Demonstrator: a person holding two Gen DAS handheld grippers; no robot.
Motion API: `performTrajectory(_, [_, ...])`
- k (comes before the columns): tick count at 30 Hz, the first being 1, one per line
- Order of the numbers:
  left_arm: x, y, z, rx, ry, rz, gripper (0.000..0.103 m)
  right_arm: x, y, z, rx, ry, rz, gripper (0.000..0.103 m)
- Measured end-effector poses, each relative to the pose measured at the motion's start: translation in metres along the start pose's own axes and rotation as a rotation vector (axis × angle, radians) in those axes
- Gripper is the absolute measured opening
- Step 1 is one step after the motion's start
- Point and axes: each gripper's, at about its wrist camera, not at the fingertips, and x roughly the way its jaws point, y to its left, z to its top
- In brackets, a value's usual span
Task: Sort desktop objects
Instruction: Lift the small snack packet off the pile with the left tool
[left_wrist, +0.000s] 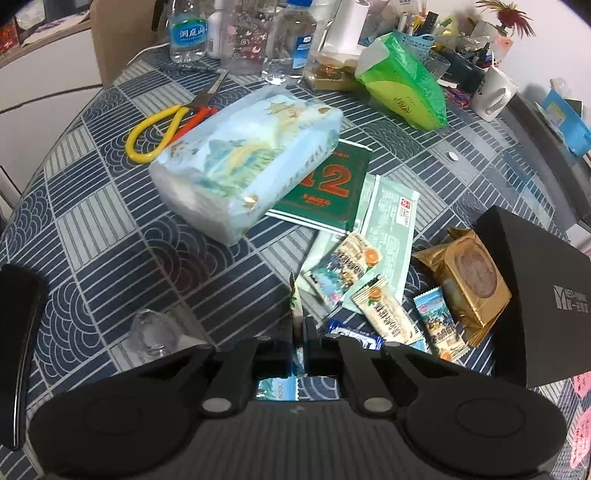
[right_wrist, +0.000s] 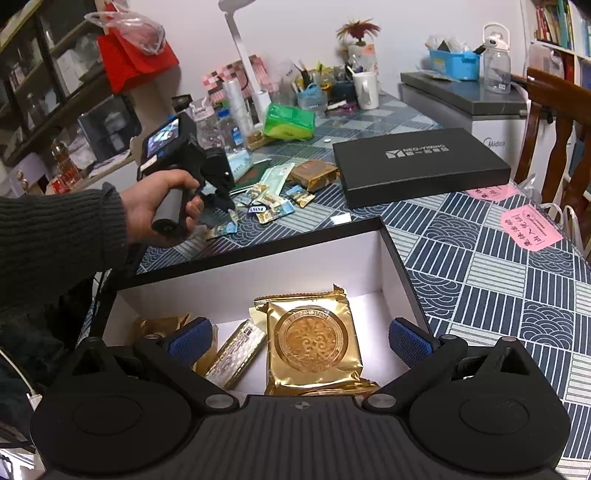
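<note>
The left tongs (left_wrist: 300, 332) are clamped on a small snack sachet (left_wrist: 296, 302), its thin edge standing up between the pads; this is the pick step of the sort, the sachet gripped but, as far as the wrist view tells, still low over the counter (left_wrist: 110, 221); just right of and beyond these tongs lie the other loose sachets (left_wrist: 373, 317), and further right a gold mooncake pack (left_wrist: 469, 280) against the black box lid (left_wrist: 535, 295); ahead and to the left sits a tissue pack (left_wrist: 251, 162) on a green booklet (left_wrist: 332, 184), with scissors (left_wrist: 173, 122) behind it.

The right tongs (right_wrist: 301, 343) stand wide apart and hold nothing, hovering over the open box (right_wrist: 388, 258), where a gold mooncake (right_wrist: 314, 343) and a slim gold bar pack (right_wrist: 236, 354) already lie directly beneath them.

The next move likely calls for lifting the sachet clear of its neighbours and carrying it toward the box without letting the flimsy wrapper slip.

The sachet's lower half is hidden behind the left tongs; the box floor nearest the right tongs is cut off; print on the wrappers is too small to read.
</note>
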Motion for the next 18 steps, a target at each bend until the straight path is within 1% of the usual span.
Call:
performTrajectory(3, [0.001, 0.003, 0.002, 0.007, 0.009, -0.011, 0.005, 0.001, -0.003, -0.001, 0.016, 0.005, -0.002, 0.103])
performTrajectory(7, [0.007, 0.002, 0.003, 0.01, 0.025, 0.014, 0.007, 0.002, -0.002, -0.001, 0.012, 0.007, -0.001, 0.103])
performTrajectory(9, [0.011, 0.003, 0.002, 0.008, 0.031, 0.017, 0.012, 0.003, -0.001, -0.001, 0.005, 0.006, -0.002, 0.103])
performTrajectory(14, [0.014, 0.0, 0.002, 0.007, 0.023, -0.001, 0.011, 0.008, -0.003, 0.0, 0.014, 0.021, -0.001, 0.103])
performTrajectory(18, [0.01, -0.002, 0.001, -0.013, 0.014, -0.035, 0.006, 0.007, 0.0, 0.001, 0.004, 0.013, 0.002, 0.103])
